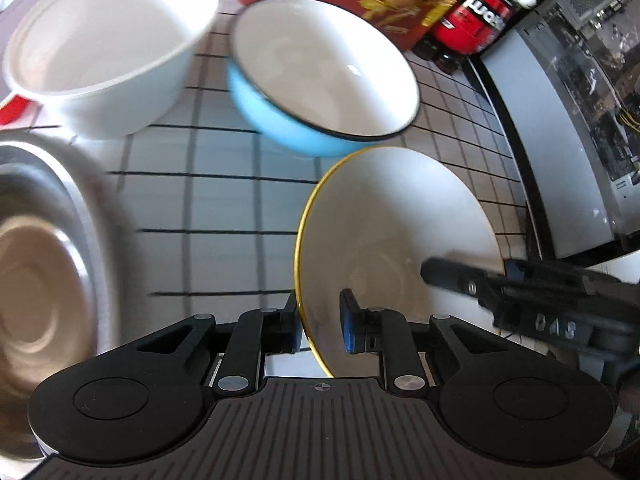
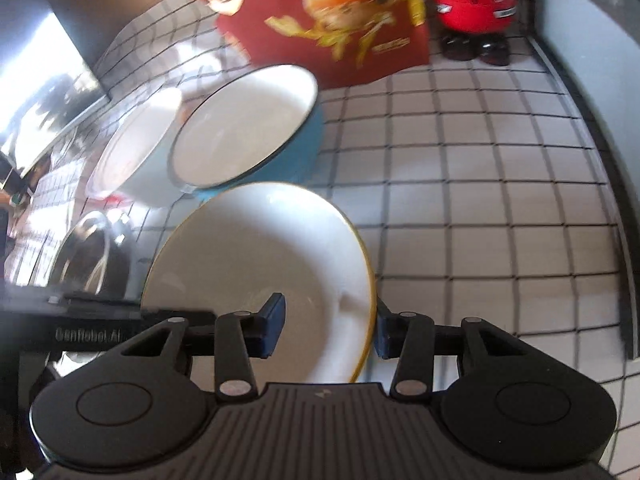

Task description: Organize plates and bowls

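Item: gold-rimmed plate (image 1: 396, 224), white, empty, tilted above the grid-patterned bench (image 1: 224, 208).

Hold: left tool (image 1: 320, 326) and right tool (image 2: 330, 326) each straddle an opposite edge; whether either is clenched on the rim cannot be told. Two grips likely steady it for carrying.

Nearby: blue bowl (image 1: 320, 76) and white bowl (image 1: 108, 44), both empty, side by side; steel bowl (image 1: 44, 264) at the left, contents unclear.

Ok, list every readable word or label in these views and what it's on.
"Genrobot.AI", embossed, partly blurred: black body of the left gripper in the right wrist view.
"DAS", faint: black body of the right gripper in the left wrist view.
Red-labelled dark soda bottle: white lettering, too blurred.
Red cardboard box: print unreadable.
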### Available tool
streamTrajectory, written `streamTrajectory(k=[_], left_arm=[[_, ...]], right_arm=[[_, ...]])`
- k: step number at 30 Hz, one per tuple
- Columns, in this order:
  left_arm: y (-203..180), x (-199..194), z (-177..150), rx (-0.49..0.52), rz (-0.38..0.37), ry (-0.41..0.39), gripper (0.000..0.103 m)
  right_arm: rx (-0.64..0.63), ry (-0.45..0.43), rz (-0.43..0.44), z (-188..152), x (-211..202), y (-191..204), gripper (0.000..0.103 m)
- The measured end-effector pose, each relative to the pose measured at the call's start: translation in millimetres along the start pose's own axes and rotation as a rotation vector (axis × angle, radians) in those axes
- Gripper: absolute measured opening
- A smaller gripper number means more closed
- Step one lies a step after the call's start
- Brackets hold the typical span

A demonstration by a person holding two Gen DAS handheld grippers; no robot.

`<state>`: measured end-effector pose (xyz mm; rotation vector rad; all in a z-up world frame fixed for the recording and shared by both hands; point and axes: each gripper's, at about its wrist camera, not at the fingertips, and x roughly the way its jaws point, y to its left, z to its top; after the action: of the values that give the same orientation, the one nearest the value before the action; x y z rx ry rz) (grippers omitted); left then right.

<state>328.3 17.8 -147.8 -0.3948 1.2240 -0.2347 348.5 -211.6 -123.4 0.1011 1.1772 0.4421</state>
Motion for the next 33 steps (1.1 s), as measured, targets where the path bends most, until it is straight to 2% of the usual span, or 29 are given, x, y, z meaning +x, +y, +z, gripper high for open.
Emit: streamTrajectory(k=[5,11,17,21,25,28,33], left_arm=[[11.8,-6.1,-0.3,-0.008,0.004,-0.005,0.021],[11.6,-12.5,-3.9,0.044,0.051,0.006,0.021],[22.7,-26.9,-0.4,0.031,0.008,-0.014,0.021],[26.6,-34.7,4.0,0.042,-0.02,-0.022,0.021],[25.5,-30.8,5.3,0.047,0.002,0.006,0.021],[25.1,-26.4,7.8,0.024,-0.033,0.027,0.023],[28.5,-26.4,19.5,0.034,0.001,0.013,0.023]], right_arm=[[-0.013,0.029,0.006,-8.4,2.9,17.8,0.044],[-0.016,0.061,0.019,-12.8,4.5,27.5,0.044],[-0.015,0.07,0.015,-12.0,3.6,29.4,0.044],[-0.015,0.026,0.008,-4.8,-4.7,28.5,0.044],[-0.007,0.013,0.013,1.3,-6.5,27.3,0.044],[0.006,0.016,0.007,1.6,-4.3,26.8,0.044],[0.058,0.032,0.044,3.2,-2.1,26.4,0.044]])
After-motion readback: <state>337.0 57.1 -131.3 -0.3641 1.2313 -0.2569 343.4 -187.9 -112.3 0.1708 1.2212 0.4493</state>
